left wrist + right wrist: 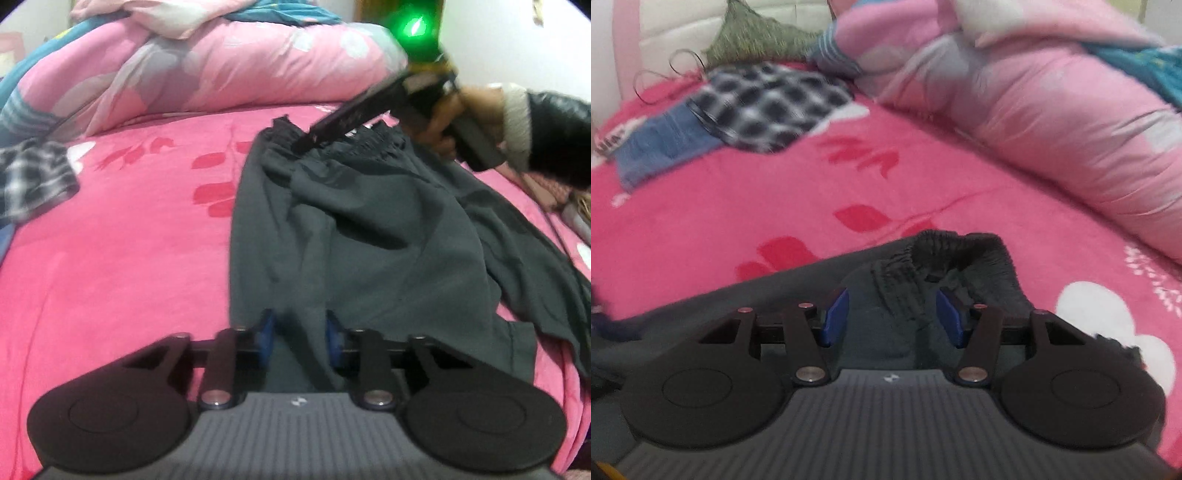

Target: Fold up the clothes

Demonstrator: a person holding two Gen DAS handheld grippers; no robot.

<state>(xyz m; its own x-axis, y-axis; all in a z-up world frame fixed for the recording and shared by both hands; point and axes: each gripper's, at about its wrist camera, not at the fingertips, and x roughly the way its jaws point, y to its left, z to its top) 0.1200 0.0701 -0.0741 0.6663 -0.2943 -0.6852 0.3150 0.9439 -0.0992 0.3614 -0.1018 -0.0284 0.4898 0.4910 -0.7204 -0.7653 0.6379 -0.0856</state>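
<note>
Dark grey shorts [369, 229] lie spread on a pink bed sheet [129, 240], waistband at the far end. My left gripper [299, 332] is open over the near hem, with grey cloth between its blue pads [267, 332]. My right gripper [892, 314] is open at the gathered elastic waistband [945, 251], cloth bunched between its pads. It also shows in the left wrist view [306, 142], held by a hand at the far end of the shorts.
A rolled pink floral quilt [221, 62] runs along the far side of the bed. A black-and-white plaid garment [768, 103] and blue denim [661, 147] lie to the left. Small items [569, 206] sit at the right edge.
</note>
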